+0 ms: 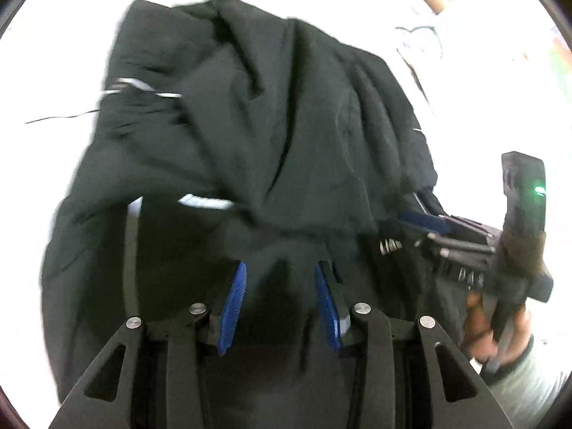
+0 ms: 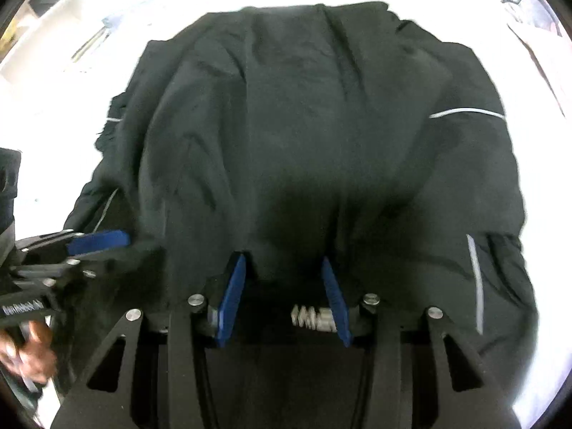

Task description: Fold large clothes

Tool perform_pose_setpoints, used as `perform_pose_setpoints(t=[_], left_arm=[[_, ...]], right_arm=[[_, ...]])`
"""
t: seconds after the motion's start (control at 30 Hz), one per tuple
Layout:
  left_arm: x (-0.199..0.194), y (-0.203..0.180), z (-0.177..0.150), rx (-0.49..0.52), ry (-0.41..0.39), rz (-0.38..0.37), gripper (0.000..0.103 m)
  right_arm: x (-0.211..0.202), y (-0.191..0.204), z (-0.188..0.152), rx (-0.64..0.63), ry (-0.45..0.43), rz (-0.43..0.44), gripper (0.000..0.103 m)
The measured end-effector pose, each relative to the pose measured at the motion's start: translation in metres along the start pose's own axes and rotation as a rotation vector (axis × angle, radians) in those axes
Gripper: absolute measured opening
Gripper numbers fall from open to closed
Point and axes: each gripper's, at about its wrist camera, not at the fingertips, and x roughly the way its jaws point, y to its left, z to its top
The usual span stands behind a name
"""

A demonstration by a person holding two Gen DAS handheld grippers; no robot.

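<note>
The large black soft-fabric garment [image 2: 304, 125] is limp and light. Left gripper [image 1: 280, 275] and right gripper [image 2: 284, 271] each clamp its near edge; regrip at the corners.

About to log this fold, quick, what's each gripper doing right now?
Left gripper: closed on the near edge of the black garment.
Right gripper: closed on the same edge, beside it.

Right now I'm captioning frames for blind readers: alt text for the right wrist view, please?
A black garment with thin pale stripes spreads over a white surface, bunched between the right tool's blue pads. The left tool grips its left edge.
</note>
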Motion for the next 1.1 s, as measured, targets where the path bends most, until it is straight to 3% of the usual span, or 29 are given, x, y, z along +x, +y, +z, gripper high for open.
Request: perform_pose_setpoints(t=[0.17, 0.37, 0.43, 0.5, 0.73, 1.0, 1.1], left_arm=[[-0.059, 0.033, -0.046, -0.101, -0.016, 0.04, 0.041], [-0.098, 0.089, -0.087, -0.313, -0.011, -0.003, 0.042], [-0.111, 0.1, -0.097, -0.367, -0.02, 0.015, 0.046], [-0.114, 0.107, -0.104, -0.403, -0.025, 0.048, 0.054], [-0.13, 0.136, -0.133, -0.468, -0.026, 0.137, 0.054], [-0.097, 0.151, -0.173, -0.508, 0.097, 0.108, 0.054], [-0.092, 0.149, -0.181, -0.502, 0.091, 0.109, 0.054]], right_arm=[[-0.029, -0.02, -0.034, 0.019, 0.012, -0.013, 0.048], [-0.05, -0.051, -0.069, 0.059, 0.08, -0.077, 0.048], [-0.061, -0.067, -0.089, 0.095, 0.091, -0.084, 0.048], [-0.07, -0.08, -0.1, 0.135, 0.101, -0.086, 0.048], [-0.091, -0.126, -0.131, 0.247, 0.128, -0.136, 0.049], [-0.098, -0.162, -0.166, 0.338, 0.181, -0.149, 0.05], [-0.095, -0.167, -0.175, 0.349, 0.203, -0.159, 0.05]])
